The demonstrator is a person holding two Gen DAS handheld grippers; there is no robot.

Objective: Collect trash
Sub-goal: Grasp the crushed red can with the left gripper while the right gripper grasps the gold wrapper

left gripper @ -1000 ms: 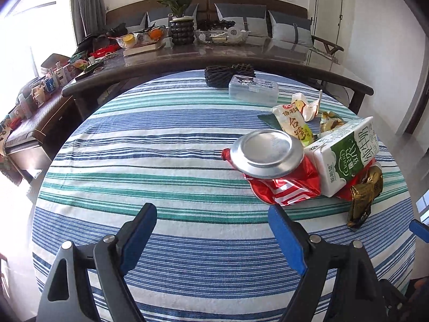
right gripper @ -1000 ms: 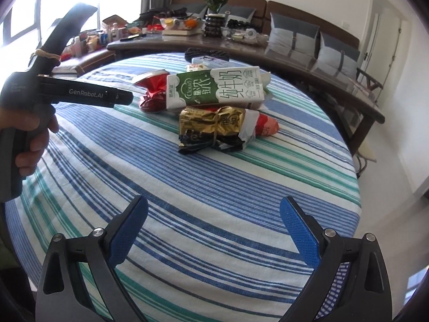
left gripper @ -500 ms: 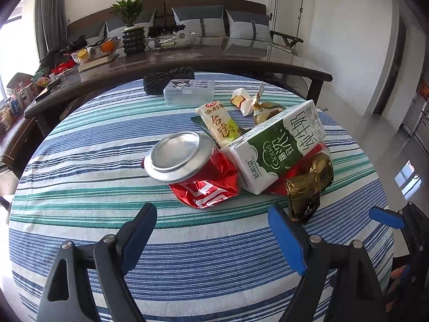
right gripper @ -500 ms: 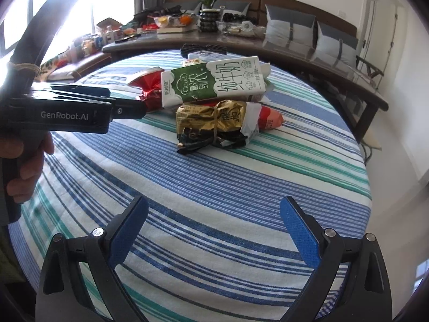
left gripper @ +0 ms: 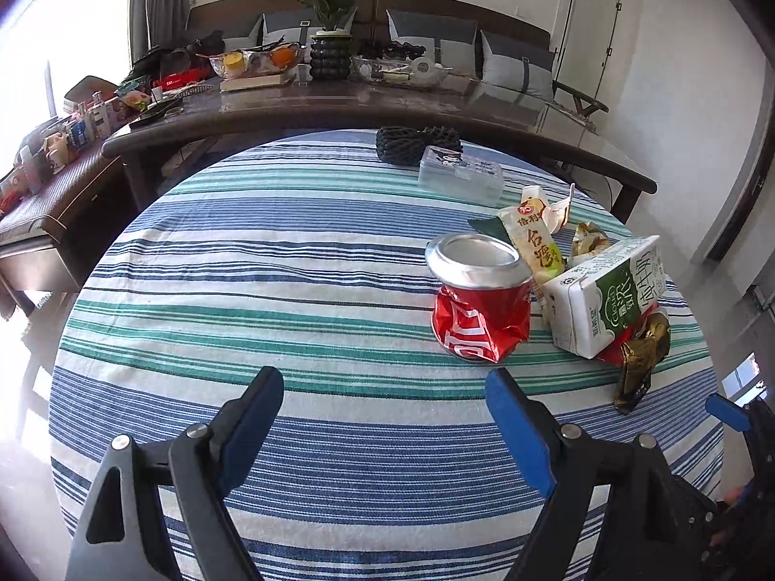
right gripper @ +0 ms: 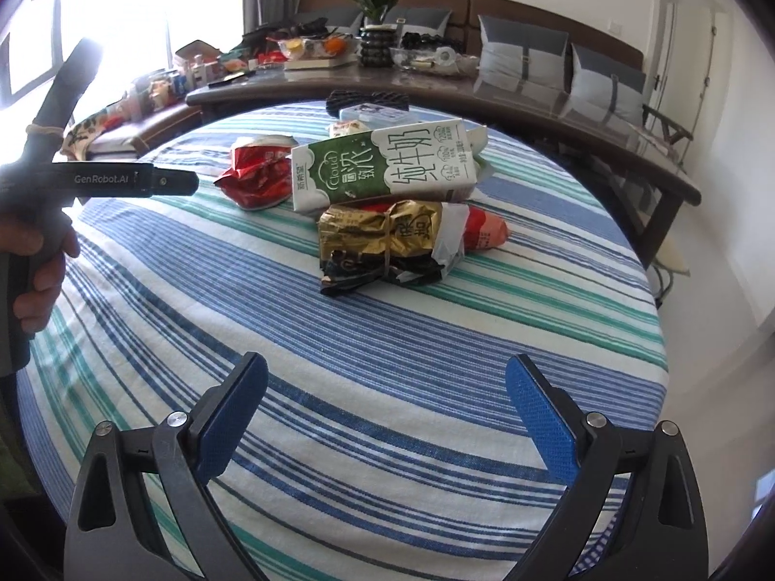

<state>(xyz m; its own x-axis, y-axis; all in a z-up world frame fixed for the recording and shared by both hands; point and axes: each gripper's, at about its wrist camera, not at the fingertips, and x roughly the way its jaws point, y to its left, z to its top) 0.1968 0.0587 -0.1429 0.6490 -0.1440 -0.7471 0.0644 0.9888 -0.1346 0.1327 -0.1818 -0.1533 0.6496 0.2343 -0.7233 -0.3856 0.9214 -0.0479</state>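
Nothing is collected yet: can (left gripper: 479, 302), carton (right gripper: 382, 164) and wrappers (right gripper: 387, 242) lie on the table (left gripper: 242, 290); both grippers (left gripper: 382, 416) (right gripper: 387, 397) are spread and empty.

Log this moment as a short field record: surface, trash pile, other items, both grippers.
surface: round table with striped cloth
trash pile: crushed red can standing upright beside green-and-white milk carton; carton lies on top of gold wrapper; snack packet behind the can
other items: clear plastic box, black mesh bundle at far edge
left gripper: open, empty, short of the can
right gripper: open, empty, short of the gold wrapper
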